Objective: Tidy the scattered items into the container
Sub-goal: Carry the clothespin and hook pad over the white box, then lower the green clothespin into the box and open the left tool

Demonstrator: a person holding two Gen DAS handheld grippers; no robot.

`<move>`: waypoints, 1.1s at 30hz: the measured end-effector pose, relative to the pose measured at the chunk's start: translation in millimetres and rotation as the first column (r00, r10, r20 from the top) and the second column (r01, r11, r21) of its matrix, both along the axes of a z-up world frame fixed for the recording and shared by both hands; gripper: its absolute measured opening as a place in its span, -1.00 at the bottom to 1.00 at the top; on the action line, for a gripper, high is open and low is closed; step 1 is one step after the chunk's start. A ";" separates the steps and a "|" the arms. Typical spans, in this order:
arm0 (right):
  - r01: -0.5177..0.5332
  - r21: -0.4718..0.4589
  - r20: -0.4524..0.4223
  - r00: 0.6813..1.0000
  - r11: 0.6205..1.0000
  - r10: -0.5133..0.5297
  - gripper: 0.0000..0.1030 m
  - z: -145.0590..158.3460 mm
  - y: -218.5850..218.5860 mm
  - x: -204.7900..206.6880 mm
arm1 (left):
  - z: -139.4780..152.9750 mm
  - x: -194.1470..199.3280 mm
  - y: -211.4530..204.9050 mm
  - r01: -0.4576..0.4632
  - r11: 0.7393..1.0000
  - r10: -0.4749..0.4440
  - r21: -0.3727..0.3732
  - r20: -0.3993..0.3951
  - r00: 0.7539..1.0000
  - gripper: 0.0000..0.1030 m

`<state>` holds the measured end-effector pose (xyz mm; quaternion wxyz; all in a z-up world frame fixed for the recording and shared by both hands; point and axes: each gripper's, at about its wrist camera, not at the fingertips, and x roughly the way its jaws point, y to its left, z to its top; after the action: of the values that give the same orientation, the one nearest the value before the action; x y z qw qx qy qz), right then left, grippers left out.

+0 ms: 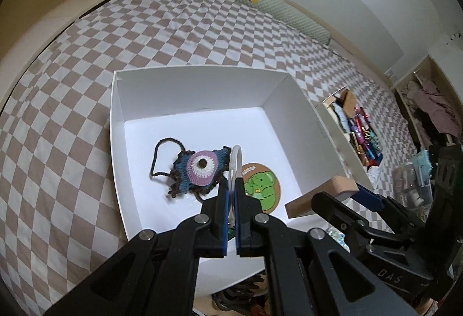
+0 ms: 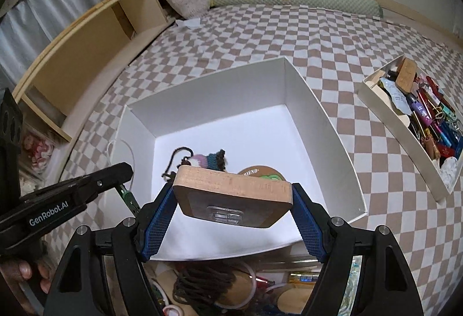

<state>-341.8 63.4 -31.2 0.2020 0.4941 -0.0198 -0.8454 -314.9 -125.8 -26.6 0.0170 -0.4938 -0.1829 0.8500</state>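
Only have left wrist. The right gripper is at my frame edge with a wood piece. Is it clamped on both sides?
Observer: Yes. In the right wrist view the wooden block sits between both blue pads of the right gripper, jaws wide, over the white box.
Operator: Anything on its underside?
Observer: A clear plastic fitting, at the middle of the underside.
Operator: The left gripper is shut on a clear loop. Is that the whole item?
Observer: No. Below the left gripper and its clear loop, a green strip hangs down.
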 end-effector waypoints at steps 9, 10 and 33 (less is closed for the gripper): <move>-0.036 0.068 0.046 0.998 0.997 0.033 0.52 -15.9 -12.0 -7.2 | -20.9 -5.9 3.7 0.003 0.999 -0.001 -0.046 0.047 0.999 -0.93; -0.037 0.078 0.048 0.998 0.996 0.034 0.52 -17.5 -12.6 -7.6 | -22.8 -6.2 4.2 0.005 0.999 -0.002 -0.048 0.052 0.999 -0.93; -0.066 0.192 0.100 0.994 0.979 0.048 0.52 -50.1 -30.2 -13.2 | -57.6 -12.0 10.1 0.033 0.989 -0.013 -0.147 0.134 0.991 -0.91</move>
<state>-355.0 33.1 -81.3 0.1755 0.5516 0.0678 -0.8126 -326.9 -115.7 -84.2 -0.0223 -0.5513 -0.1139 0.8262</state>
